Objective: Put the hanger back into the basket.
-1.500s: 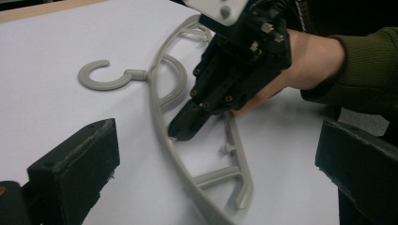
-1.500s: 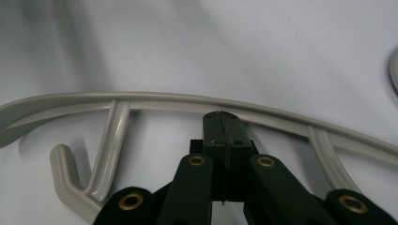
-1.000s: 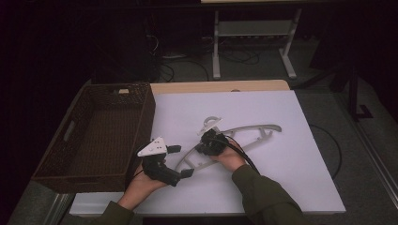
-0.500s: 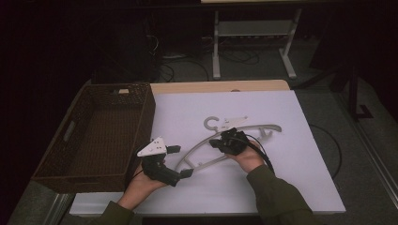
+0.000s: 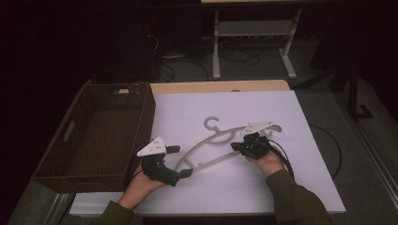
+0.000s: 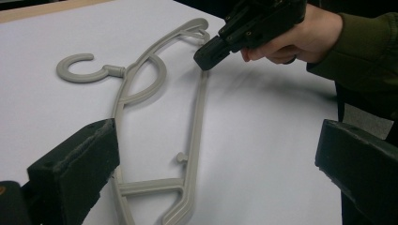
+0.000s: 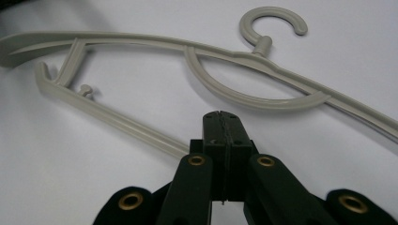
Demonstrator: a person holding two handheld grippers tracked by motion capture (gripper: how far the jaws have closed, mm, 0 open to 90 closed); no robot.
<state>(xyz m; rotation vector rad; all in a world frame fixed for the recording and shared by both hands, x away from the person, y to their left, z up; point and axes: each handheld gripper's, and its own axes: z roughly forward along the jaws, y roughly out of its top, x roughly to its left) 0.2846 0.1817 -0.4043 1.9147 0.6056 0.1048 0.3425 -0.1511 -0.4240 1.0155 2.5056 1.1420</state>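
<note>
A grey plastic hanger [image 5: 217, 139] lies flat on the white table [image 5: 291, 183], its hook pointing to the far side. My left gripper [image 5: 179, 161] stands open at the hanger's left end, and in the left gripper view the hanger [image 6: 202, 108] runs between its wide-apart jaws without touching them. My right gripper [image 5: 234, 146] is shut, pads pressed together, with its tip down at the hanger's lower bar. The left gripper view shows the right gripper [image 6: 205, 58] meeting that bar. In the right gripper view the right gripper [image 7: 224, 117] covers the bar of the hanger [image 7: 244, 96]; no part shows between the pads.
A dark wicker basket [image 5: 143, 126] stands at the table's left, right beside my left hand. White table surface stretches to the right and front of the hanger. Behind the table are a metal stand [image 5: 253, 33] and loose cables on the floor.
My right hand has slid to the right along the hanger, uncovering its middle and left half. The left hand and the hanger have stayed put.
</note>
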